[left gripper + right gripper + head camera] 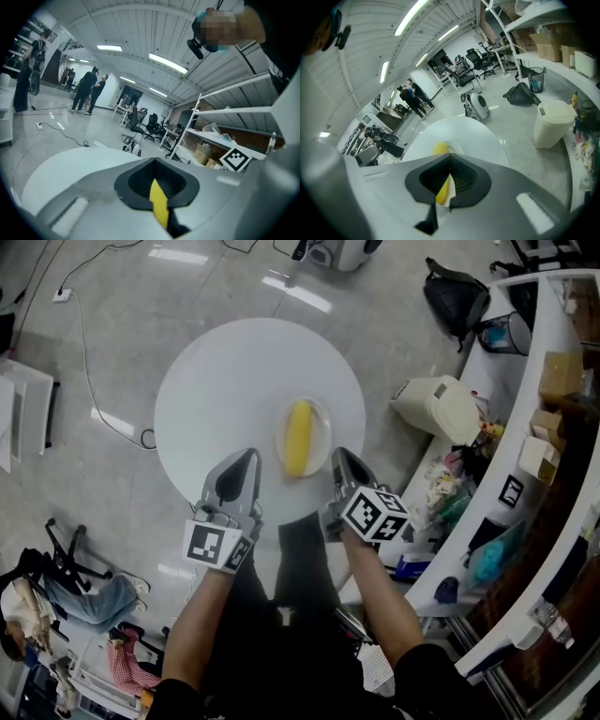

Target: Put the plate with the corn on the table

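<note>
Round white tabletop [216, 381] on a glossy grey floor [112, 296]; curved shelving [525, 456] to the right.

Fingers [474, 182] of the right gripper [339, 461]: drawn in to a narrow slot, with white rim and a strip of yellow showing in it. Reads as a pinch on the near right rim of the plate [322, 414].

Fingers [136, 183] of the left gripper [249, 463]: closed to a slit, nothing held; only a sliver of yellow shows through. It hangs over the tabletop's near edge, just left of the plate and apart from it.

Plate lies over the near right part of the tabletop, well inside the edge. Corn [298, 437] lies lengthwise along its middle. Whether the base is fully down cannot be told from above.

Judgement: set-down is at its end. To finish well, lower until the far rim sits flat. Hold the plate level so the corn does not roll. Open the right fingers only once the weight is on the tabletop, then back out low and straight without dragging the rim.
</note>
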Motion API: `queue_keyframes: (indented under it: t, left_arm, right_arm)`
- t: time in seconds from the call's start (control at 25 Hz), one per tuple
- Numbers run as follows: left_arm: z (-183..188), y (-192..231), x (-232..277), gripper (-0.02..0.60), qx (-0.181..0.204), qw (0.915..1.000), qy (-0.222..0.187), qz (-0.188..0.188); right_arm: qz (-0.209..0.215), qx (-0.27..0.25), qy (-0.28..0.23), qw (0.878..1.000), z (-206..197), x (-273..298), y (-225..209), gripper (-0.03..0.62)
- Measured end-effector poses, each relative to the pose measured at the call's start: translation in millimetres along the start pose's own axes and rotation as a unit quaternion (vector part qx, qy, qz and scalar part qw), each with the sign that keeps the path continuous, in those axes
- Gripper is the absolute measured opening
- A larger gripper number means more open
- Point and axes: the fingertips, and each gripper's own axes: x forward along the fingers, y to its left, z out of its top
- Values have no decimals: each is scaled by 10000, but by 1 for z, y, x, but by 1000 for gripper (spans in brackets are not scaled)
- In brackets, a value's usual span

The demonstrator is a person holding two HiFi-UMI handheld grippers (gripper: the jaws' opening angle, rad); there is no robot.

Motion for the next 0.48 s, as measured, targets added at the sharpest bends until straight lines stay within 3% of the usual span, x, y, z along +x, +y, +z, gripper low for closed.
queue_keyframes:
  t: [0.48]
  left_arm:
    - [41, -20, -21, 2, 24, 9998, -147, -94]
  right_arm:
    - [157, -111, -392, 9990, 34, -39, 46, 9]
